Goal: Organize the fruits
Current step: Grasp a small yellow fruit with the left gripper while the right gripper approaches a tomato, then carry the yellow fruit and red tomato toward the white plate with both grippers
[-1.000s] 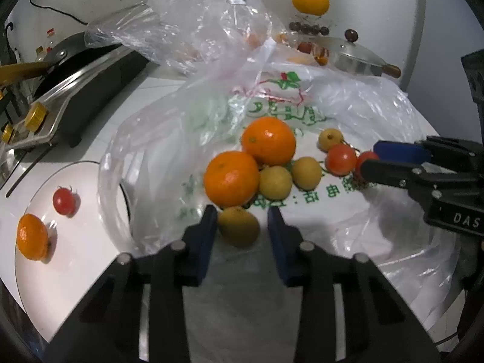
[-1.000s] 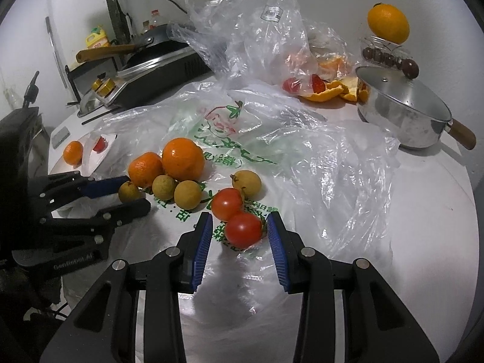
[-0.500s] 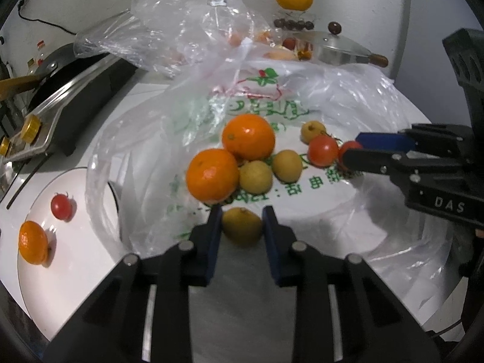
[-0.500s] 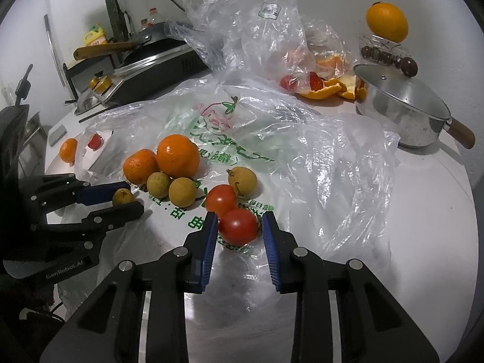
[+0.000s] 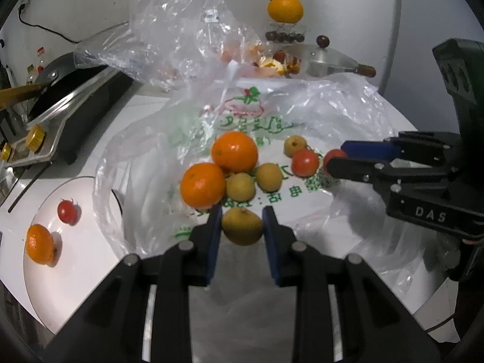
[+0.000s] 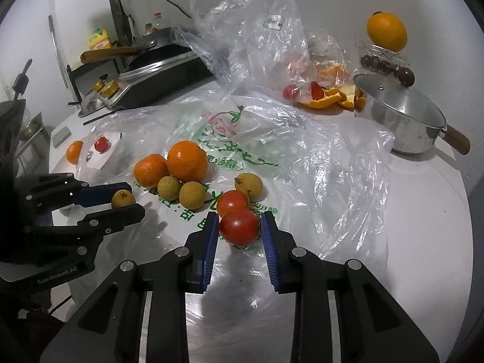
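Observation:
Fruit lies on a flattened printed plastic bag [image 5: 242,121]: two oranges [image 5: 234,151], several small yellow fruits [image 5: 240,186] and two tomatoes. My left gripper [image 5: 242,211] is shut on one yellow fruit [image 5: 242,228] at the near edge of the pile; it also shows as the left gripper [image 6: 127,199] from the right wrist. My right gripper [image 6: 239,216] is shut on a red tomato [image 6: 239,227], its blue pads touching both sides, with the second tomato [image 6: 231,202] just behind. A white plate [image 5: 75,266] at the left holds a small tomato [image 5: 68,210] and a mandarin [image 5: 39,243].
A crumpled clear bag [image 5: 187,30] rises behind the pile. A steel pot with a lid [image 6: 402,118] and orange peel [image 6: 326,99] are at the back right, beside an orange on a wire stand [image 6: 386,31]. A stove with a pan [image 6: 157,69] stands at the back left.
Both grippers have closed, the left on the yellow fruit and the right on the tomato. The left gripper has lifted and drawn back a little with its fruit.

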